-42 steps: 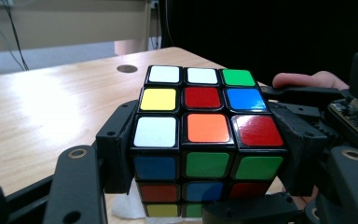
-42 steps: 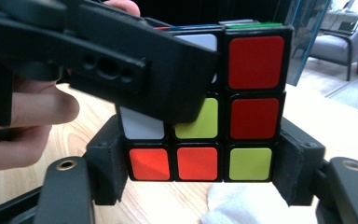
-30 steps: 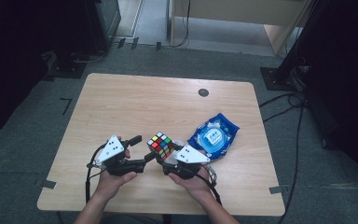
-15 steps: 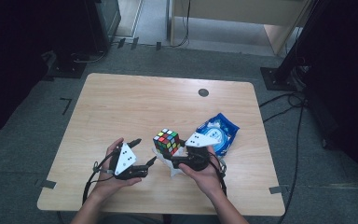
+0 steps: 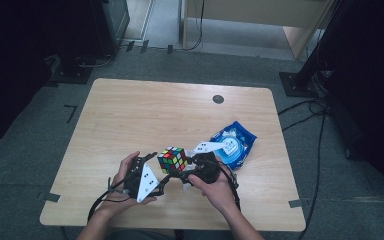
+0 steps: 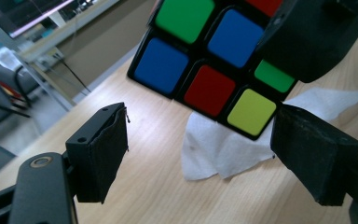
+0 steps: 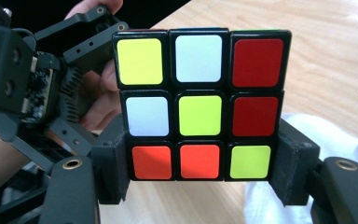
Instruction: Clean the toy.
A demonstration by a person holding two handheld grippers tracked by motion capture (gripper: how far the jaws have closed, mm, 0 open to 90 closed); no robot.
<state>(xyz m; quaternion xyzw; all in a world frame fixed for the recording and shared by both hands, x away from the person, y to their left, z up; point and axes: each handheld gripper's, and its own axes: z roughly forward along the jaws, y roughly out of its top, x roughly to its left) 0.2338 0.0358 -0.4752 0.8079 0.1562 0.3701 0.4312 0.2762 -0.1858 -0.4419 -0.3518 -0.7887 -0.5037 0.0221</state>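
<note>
A scrambled colour cube (image 5: 173, 159) hangs just above the wooden table (image 5: 130, 115), near its front edge. My right gripper (image 5: 177, 170) is shut on it. In the right gripper view both pads press the cube (image 7: 198, 105) at its bottom row, on the left and right sides. My left gripper (image 5: 160, 169) sits close to the cube's left and is open. In the left gripper view its jaws (image 6: 205, 140) stand wide apart below the cube (image 6: 200, 51) with nothing between them. A white tissue (image 6: 223, 140) lies on the table under the cube.
A blue wipes packet (image 5: 232, 143) lies right of the cube, behind my right hand. A small dark round cap (image 5: 218, 99) sits in the tabletop at the far right. Dark stands and cables surround the table on the floor.
The left gripper has slid right and toward the front edge, turning its grey plate down. The right hand has rolled and lifted the cube slightly.
</note>
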